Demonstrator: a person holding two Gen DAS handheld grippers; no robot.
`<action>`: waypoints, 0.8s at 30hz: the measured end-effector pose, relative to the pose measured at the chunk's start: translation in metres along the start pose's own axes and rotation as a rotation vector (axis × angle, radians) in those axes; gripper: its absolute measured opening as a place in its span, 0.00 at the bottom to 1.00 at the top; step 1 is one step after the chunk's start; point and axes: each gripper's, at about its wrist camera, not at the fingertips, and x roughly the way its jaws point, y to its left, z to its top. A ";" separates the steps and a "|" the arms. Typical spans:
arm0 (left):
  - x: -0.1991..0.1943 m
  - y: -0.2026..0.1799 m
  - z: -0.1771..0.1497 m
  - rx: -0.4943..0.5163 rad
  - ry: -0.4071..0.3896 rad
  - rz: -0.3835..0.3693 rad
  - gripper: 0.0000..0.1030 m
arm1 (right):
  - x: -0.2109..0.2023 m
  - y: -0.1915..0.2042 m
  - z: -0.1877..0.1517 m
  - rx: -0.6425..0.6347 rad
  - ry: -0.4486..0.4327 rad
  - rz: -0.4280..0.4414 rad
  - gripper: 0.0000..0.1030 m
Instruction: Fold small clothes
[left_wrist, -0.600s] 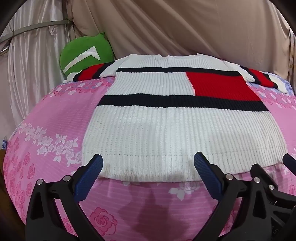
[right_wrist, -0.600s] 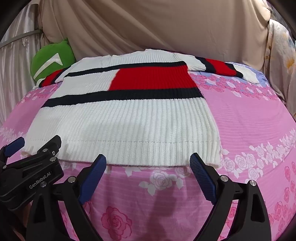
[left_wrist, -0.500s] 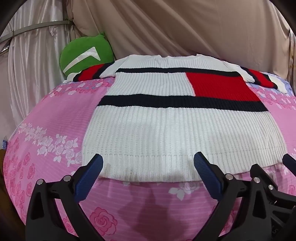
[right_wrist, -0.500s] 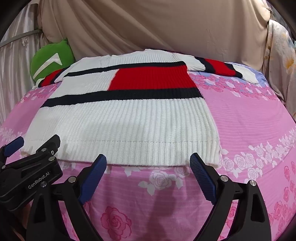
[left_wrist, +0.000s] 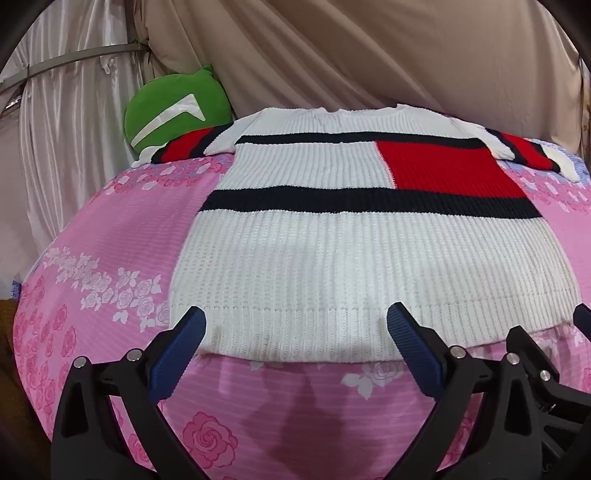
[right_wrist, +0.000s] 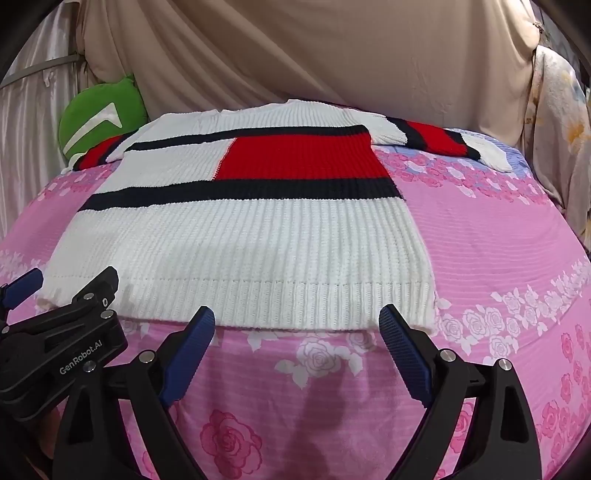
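Hovering wide open and empty at the bed's (left_wrist: 110, 236) near edge, the left hand-held gripper (left_wrist: 295, 332) faces the sweater's (left_wrist: 351, 258) hem, left half. Right view: right hand-held gripper (right_wrist: 297, 328), likewise open, faces the hem's right corner; the sweater runs lengthwise away.

Sweater (left_wrist: 369, 258): white knit, two dark stripes, one red block.
Pose: spread flat, front up, sleeves out sideways.
Place: laid on the pink flowery bed (left_wrist: 110, 229).
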 end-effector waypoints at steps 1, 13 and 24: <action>0.001 0.000 0.000 -0.001 0.003 -0.002 0.93 | 0.000 0.000 0.000 0.000 0.000 -0.002 0.87; 0.001 0.001 0.000 -0.001 0.004 -0.002 0.93 | 0.000 0.002 -0.002 0.002 -0.001 0.000 0.87; 0.000 0.001 0.000 0.001 0.004 -0.002 0.93 | 0.000 0.002 -0.002 0.003 0.000 0.001 0.87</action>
